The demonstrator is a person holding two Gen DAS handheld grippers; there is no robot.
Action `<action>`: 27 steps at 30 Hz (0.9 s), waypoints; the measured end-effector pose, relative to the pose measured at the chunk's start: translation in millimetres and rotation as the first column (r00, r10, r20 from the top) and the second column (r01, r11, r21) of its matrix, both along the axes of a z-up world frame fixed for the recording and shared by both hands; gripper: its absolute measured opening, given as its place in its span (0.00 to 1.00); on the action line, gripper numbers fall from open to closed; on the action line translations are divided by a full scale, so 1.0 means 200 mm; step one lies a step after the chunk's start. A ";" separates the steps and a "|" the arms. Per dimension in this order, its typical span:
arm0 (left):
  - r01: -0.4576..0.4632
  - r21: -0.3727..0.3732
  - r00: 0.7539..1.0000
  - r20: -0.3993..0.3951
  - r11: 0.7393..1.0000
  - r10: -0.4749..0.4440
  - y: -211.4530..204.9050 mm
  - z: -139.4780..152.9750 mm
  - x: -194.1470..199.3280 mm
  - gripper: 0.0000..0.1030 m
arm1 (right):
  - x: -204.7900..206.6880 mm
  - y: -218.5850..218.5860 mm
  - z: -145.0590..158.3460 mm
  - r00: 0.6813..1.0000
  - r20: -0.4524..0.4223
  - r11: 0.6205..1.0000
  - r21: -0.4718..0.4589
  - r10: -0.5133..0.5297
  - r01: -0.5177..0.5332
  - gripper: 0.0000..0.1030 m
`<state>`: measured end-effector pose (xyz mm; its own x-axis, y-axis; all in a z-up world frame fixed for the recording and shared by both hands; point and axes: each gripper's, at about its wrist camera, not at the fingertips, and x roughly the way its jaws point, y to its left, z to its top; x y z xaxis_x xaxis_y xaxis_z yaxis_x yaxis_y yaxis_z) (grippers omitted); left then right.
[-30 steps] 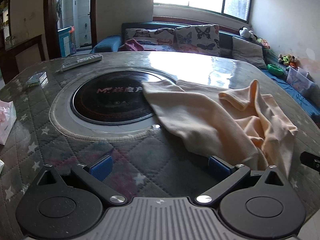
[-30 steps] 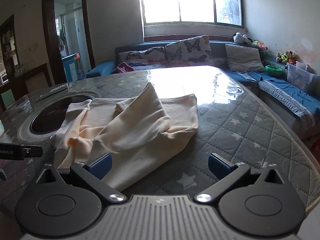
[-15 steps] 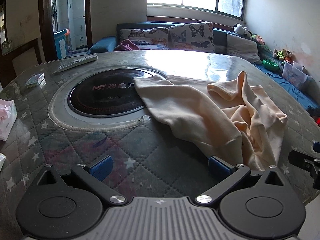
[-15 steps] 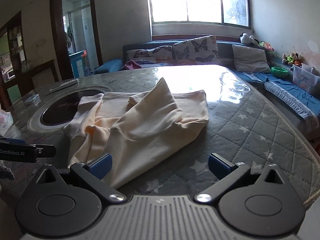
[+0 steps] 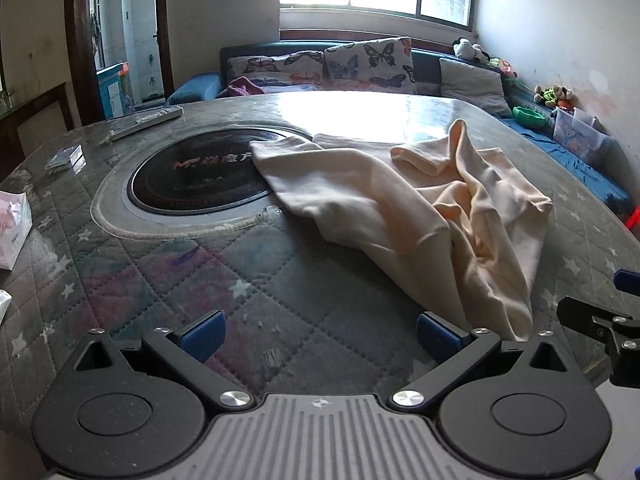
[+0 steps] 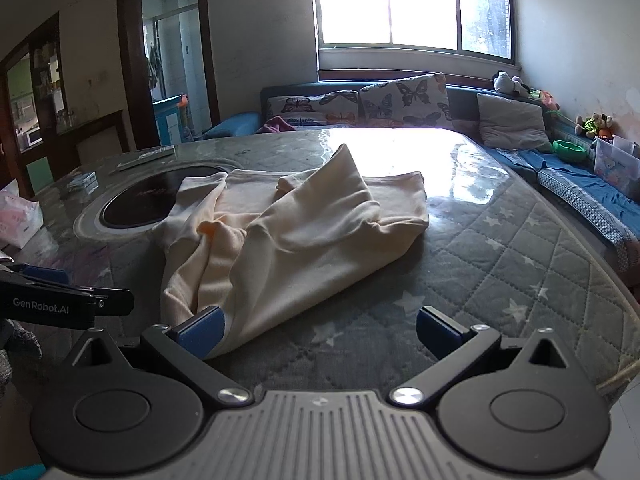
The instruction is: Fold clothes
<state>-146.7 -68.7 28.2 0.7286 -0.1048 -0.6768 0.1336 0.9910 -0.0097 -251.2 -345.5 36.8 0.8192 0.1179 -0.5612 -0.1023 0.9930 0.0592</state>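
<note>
A crumpled cream garment (image 5: 420, 200) lies on the quilted, glass-topped table (image 5: 180, 272); it also shows in the right wrist view (image 6: 288, 240). My left gripper (image 5: 320, 330) is open and empty above the table's near edge, its right pad close to the garment's near hem. My right gripper (image 6: 320, 330) is open and empty, its left pad (image 6: 200, 330) right at the garment's near corner. The right gripper shows at the right edge of the left wrist view (image 5: 600, 320). The left gripper shows at the left edge of the right wrist view (image 6: 60, 304).
A round black cooktop (image 5: 200, 172) is set into the table, partly under the garment. A remote (image 5: 144, 122), a small box (image 5: 64, 158) and a tissue pack (image 5: 12, 232) lie at the left. A sofa with butterfly cushions (image 5: 360, 64) stands behind.
Both grippers have drawn back and up from the garment, so more table shows in front. The garment has not moved.
</note>
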 end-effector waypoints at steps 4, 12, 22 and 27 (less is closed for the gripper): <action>0.010 0.016 1.000 0.002 1.000 -0.010 -0.02 0.00 -0.03 1.00 | -0.02 -0.01 0.00 1.000 0.003 1.000 -0.003 -0.004 0.004 1.00; 0.041 0.033 0.999 0.003 0.999 -0.041 -0.06 0.00 -0.07 1.00 | -0.07 -0.02 0.00 1.000 0.009 1.000 -0.008 -0.011 0.012 1.00; 0.072 0.058 0.997 0.007 0.996 -0.073 -0.11 -0.01 -0.10 1.00 | -0.11 -0.04 0.01 1.000 0.011 1.000 -0.015 -0.027 0.028 1.00; 0.072 0.057 0.997 0.006 0.996 -0.073 -0.10 -0.01 -0.11 1.00 | -0.11 -0.02 0.02 1.000 0.015 1.000 -0.026 -0.017 0.017 1.00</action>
